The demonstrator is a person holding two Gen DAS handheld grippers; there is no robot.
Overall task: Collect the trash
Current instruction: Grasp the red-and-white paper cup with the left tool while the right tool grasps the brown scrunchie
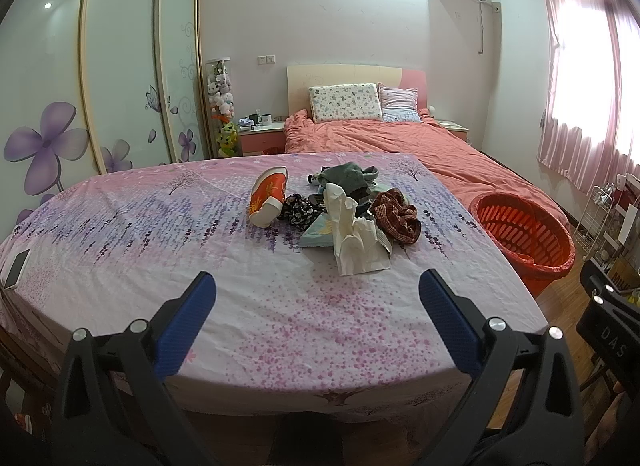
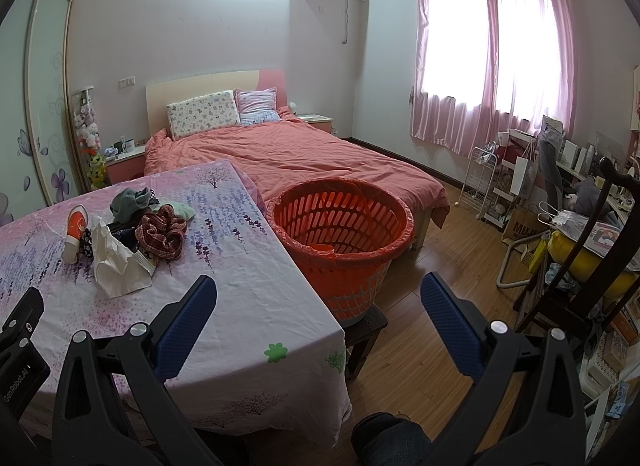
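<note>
While both grippers hover spread and empty, the left gripper (image 1: 316, 302) should pinch the crumpled paper (image 1: 354, 238) high, clear of clothes; then the basket (image 2: 340, 225); the right gripper (image 2: 318, 302) waits

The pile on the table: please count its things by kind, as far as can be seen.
Orange shoe: 1
White crumpled paper: 1
Red plaid cloth: 1
Grey cloth: 1
Black floral cloth: 1
Light blue flat item: 1
Total: 6 visible; others may be hidden.
</note>
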